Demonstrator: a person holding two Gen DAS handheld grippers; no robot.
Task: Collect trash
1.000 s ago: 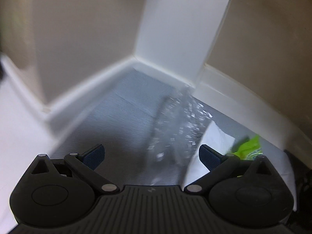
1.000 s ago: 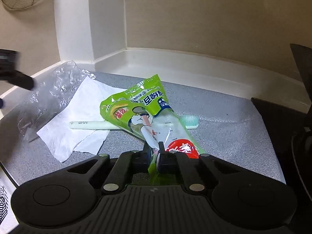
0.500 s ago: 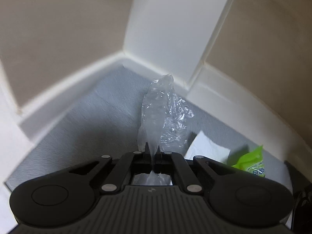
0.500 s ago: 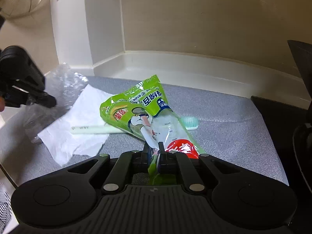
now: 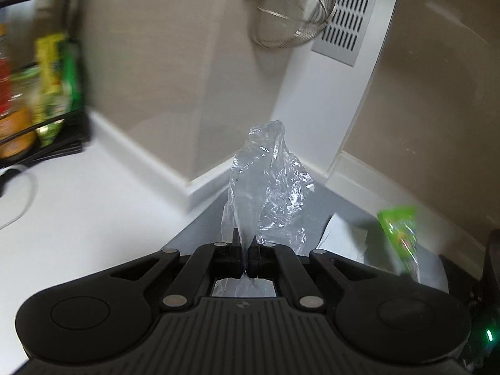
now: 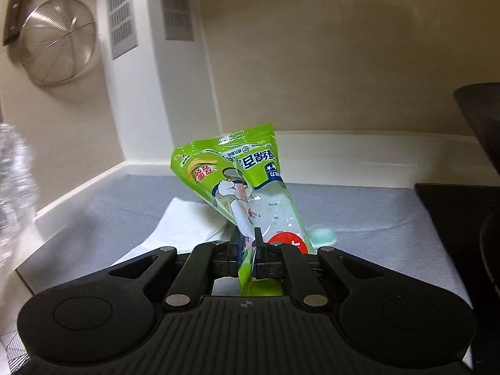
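My left gripper (image 5: 245, 250) is shut on a crumpled clear plastic bag (image 5: 265, 184), which stands up from the jaws above the grey mat (image 5: 203, 228). My right gripper (image 6: 248, 247) is shut on the lower end of a green snack wrapper (image 6: 237, 184), lifted and tilted off the grey mat (image 6: 109, 212). The same wrapper (image 5: 401, 231) shows blurred at the right of the left wrist view. A white paper napkin (image 6: 184, 225) lies on the mat beneath it, and the mint head of a toothbrush (image 6: 323, 237) peeks out behind the wrapper.
A wire strainer (image 6: 56, 40) hangs on the wall by a vent grille (image 5: 347, 9). A black rack with bottles and packets (image 5: 37, 93) stands at the left on the white counter (image 5: 78, 225). A black stovetop (image 6: 462, 218) borders the mat on the right.
The left gripper closed on the clear bag and lifted it up and back from the mat. The right gripper raised the green wrapper so it now stands tilted above the napkin.
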